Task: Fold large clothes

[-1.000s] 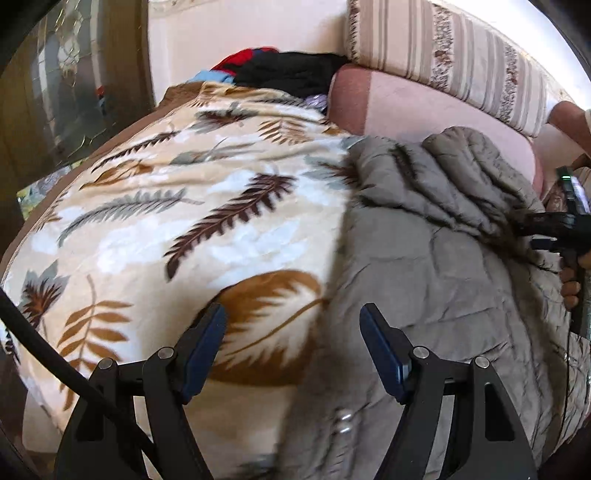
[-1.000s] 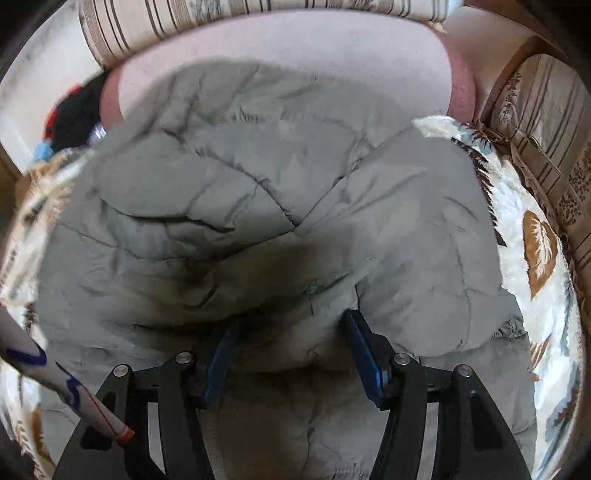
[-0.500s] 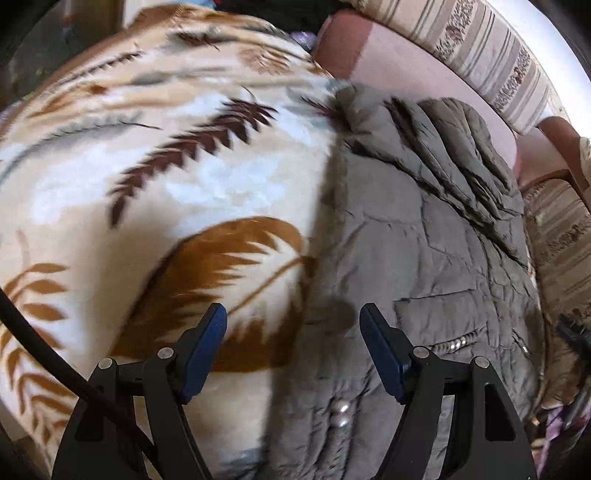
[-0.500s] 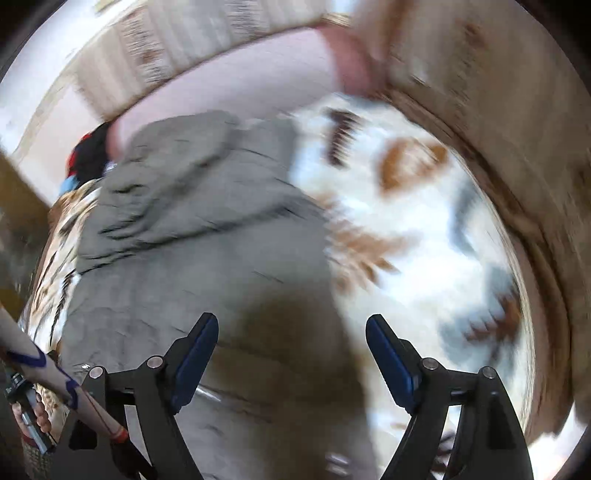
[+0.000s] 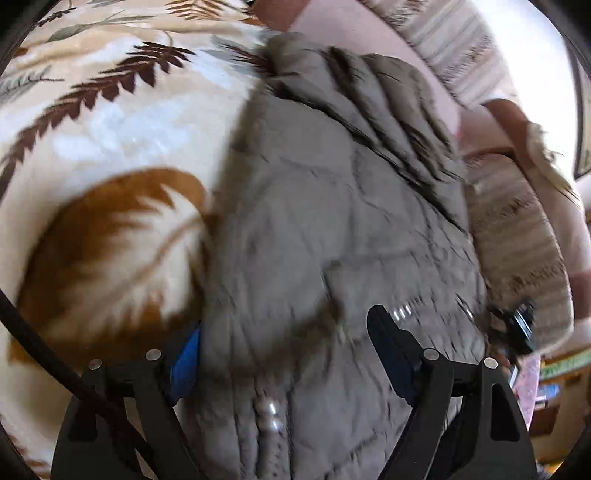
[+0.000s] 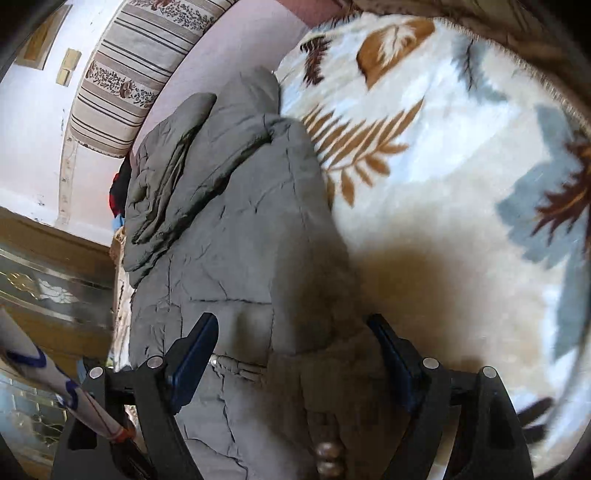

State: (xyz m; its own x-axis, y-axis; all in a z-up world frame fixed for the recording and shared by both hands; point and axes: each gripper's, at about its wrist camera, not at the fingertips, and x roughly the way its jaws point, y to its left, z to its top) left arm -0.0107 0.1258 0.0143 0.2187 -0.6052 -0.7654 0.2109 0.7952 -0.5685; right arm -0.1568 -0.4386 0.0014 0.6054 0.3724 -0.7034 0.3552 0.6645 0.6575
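Your jacket [image 5: 332,229], a grey quilted one, lies spread lengthwise on the leaf-patterned blanket [image 5: 110,155], its hood end bunched at the far side against the pink sofa back [image 5: 369,33]. The near hem sits right under both of your tools, and a row of shiny snaps [image 5: 271,417] runs along the near edge in the left wrist view; the same kind of snaps [image 6: 327,454] shows at the bottom of the right wrist view.

Your left tool [image 5: 288,354] is spread wide over the jacket's left near edge. Its left finger [image 5: 184,360] sits at the seam where jacket meets blanket, the right finger over the quilting near a small strip of snaps. It pinches nothing.

Your right tool [image 6: 291,354] is also spread wide, straddling the jacket's right near edge [image 6: 258,258], where a fold of fabric rises between the fingers. Whether the pads touch the cloth cannot be told. To the right of it, the blanket [image 6: 461,166] lies bare in sunlight.

Further out, a striped cushion [image 6: 133,70] rests on top of the sofa back at the far left in the right wrist view, and a striped armrest [image 5: 517,236] borders the jacket on the right in the left wrist view. Dark and red clothes [image 6: 120,184] are piled beyond the hood.
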